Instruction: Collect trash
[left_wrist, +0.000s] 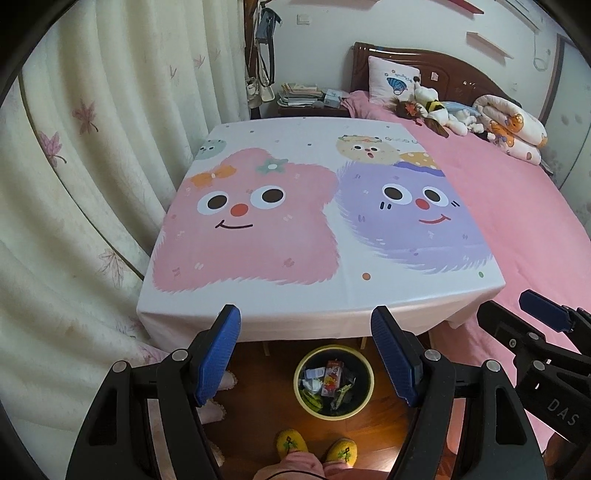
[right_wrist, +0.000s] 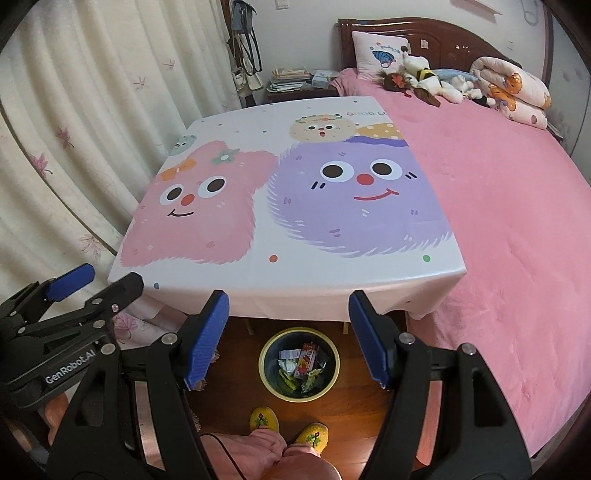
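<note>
A round bin (left_wrist: 365, 400) with a yellow rim stands on the wood floor under the table's near edge; it also shows in the right wrist view (right_wrist: 334, 380). Inside lie several wrappers and a small red carton (left_wrist: 332, 376) (right_wrist: 306, 360). My left gripper (left_wrist: 306, 339) is open and empty, held above the bin in front of the table. My right gripper (right_wrist: 288, 325) is open and empty, beside the left one. Each gripper shows at the edge of the other's view: the right gripper (left_wrist: 524, 306) and the left gripper (right_wrist: 107, 280).
A table with a cartoon-face cloth (left_wrist: 295, 206) (right_wrist: 288, 206) stands ahead. A bed with a pink cover (left_wrist: 517, 206) (right_wrist: 509, 206) is to the right, with plush toys at its head. Curtains (left_wrist: 74, 184) hang to the left. The person's yellow slippers (left_wrist: 291, 441) stand near the bin.
</note>
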